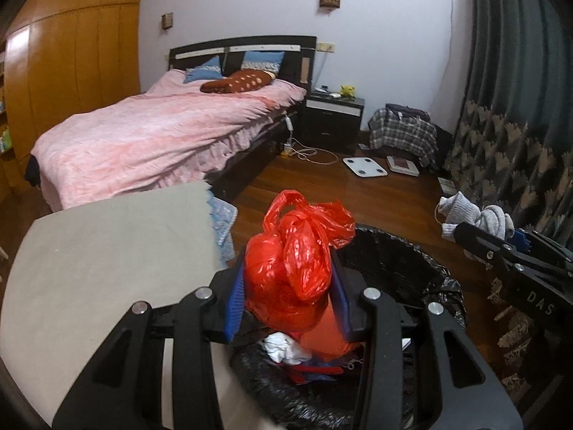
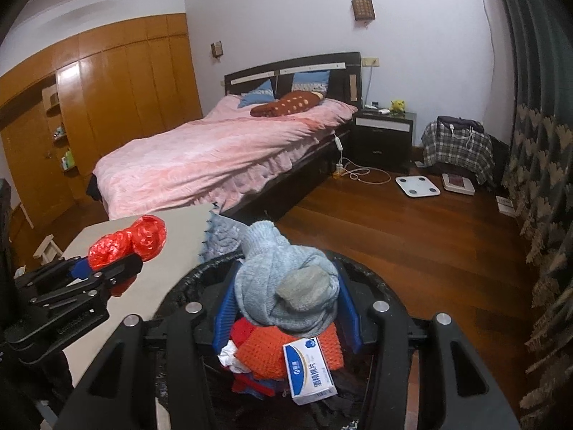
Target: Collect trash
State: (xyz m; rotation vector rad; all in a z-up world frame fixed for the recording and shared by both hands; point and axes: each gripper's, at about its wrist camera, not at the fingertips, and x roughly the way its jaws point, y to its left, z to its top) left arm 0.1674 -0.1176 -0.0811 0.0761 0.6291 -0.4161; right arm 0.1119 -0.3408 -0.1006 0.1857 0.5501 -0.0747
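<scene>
Step in hand: disposal. Directly above the bin (image 2: 394,288), the right gripper (image 2: 286,297) clamps grey socks (image 2: 283,286); the left gripper (image 1: 286,279) clamps a red bag (image 1: 290,258). Next move, by judgement: spread both jaws to drop. The bed (image 2: 215,157) stands beyond the bin.

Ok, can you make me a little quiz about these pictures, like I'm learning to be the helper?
1. True or false: the left gripper is shut on a crumpled red plastic bag.
2. What does the right gripper hold? A) a knotted bundle of grey woolly socks B) a green glass bottle C) a yellow banana
3. Fill in: both grippers hang above the round bin with the black plastic liner, where a white and blue cardboard box lies on top of the ____.

Key: 1 true. 2 A, the knotted bundle of grey woolly socks. 3 trash.
</scene>
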